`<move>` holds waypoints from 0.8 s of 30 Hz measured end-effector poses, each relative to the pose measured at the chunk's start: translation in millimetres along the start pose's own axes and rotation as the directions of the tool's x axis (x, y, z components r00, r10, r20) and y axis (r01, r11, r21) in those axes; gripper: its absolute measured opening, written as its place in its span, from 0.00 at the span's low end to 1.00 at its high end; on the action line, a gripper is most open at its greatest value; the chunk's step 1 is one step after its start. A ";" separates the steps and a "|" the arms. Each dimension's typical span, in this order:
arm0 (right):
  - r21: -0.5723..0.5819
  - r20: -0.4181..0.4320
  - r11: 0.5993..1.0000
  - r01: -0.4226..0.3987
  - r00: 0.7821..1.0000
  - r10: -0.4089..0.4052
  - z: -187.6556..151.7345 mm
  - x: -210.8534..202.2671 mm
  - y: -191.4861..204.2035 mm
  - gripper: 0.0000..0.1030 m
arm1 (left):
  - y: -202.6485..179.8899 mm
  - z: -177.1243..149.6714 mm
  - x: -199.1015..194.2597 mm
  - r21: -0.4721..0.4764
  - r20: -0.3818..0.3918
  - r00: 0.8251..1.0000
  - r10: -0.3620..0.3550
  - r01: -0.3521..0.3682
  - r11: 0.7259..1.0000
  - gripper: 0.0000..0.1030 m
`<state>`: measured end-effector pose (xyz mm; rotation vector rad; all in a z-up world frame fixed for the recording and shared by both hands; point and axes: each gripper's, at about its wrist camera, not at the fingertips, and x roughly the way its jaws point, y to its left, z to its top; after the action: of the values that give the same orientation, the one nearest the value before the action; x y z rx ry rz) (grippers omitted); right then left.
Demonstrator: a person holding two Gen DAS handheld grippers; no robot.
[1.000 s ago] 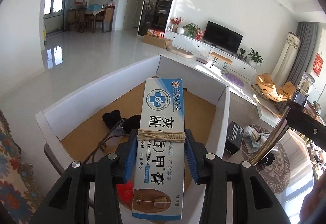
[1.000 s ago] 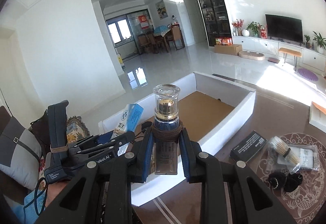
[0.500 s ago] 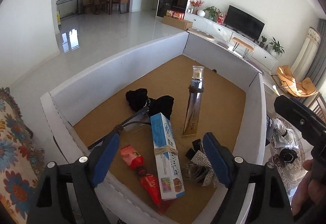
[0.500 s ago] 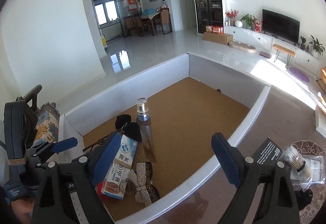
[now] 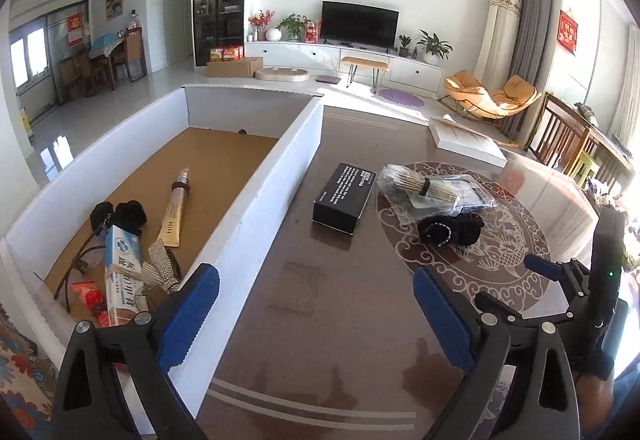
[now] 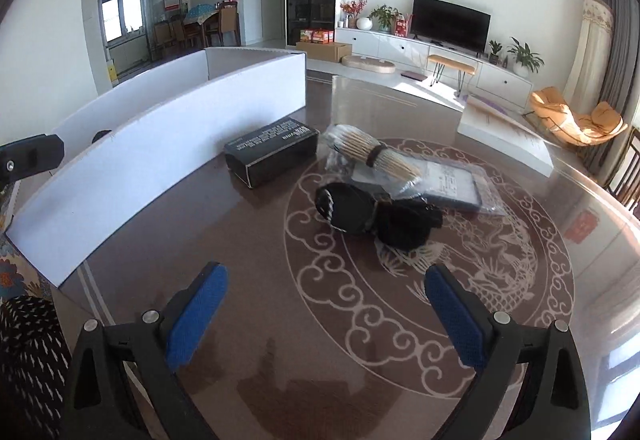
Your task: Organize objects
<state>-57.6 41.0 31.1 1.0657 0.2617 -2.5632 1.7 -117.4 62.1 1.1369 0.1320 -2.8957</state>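
A white cardboard box (image 5: 280, 176) stands on the dark table's left side. Inside lie a blue-and-white cream carton (image 5: 120, 272), a gold bottle (image 5: 174, 214), a black fabric item (image 5: 120, 214), a rhinestone bow (image 5: 162, 266) and a red packet (image 5: 90, 296). On the table are a black box (image 5: 344, 196) (image 6: 272, 150), a bagged bundle of sticks (image 5: 420, 188) (image 6: 376, 156) and a black pouch (image 5: 450, 230) (image 6: 376, 216). My left gripper (image 5: 316, 314) is open and empty beside the box's right wall. My right gripper (image 6: 324, 316) is open and empty, short of the black pouch.
A white book or flat box (image 5: 466, 142) lies at the table's far side. A clear bag with a dark card (image 6: 452, 184) lies under the sticks. The right gripper's body (image 5: 592, 300) shows at the left view's right edge. Chairs (image 5: 560, 136) stand beyond the table.
Both grippers let go of the carton and the bottle, which now lie in the box. Both have pulled back and swung right, over the table.
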 end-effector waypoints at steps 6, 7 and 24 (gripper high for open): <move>0.120 -0.094 0.989 0.088 0.993 -0.077 -53.7 0.9 -64.9 0.96 | -39.2 -10.3 21.8 0.039 -0.046 0.999 -0.016 0.018 0.999 0.96; 0.129 -0.107 0.987 0.098 0.991 -0.084 -58.4 2.3 -70.6 0.96 | -43.0 -11.4 27.4 0.047 -0.056 0.998 -0.013 0.016 0.999 0.96; 0.170 -0.170 0.976 0.140 0.979 -0.111 -66.3 17.3 -82.1 1.00 | -82.8 -45.9 135.1 0.058 -0.223 0.973 0.059 -0.048 0.997 1.00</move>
<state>-57.8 132.1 -24.7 1.3657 0.1419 -2.6567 -70.8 -30.1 -57.6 1.4514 0.0295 -2.7306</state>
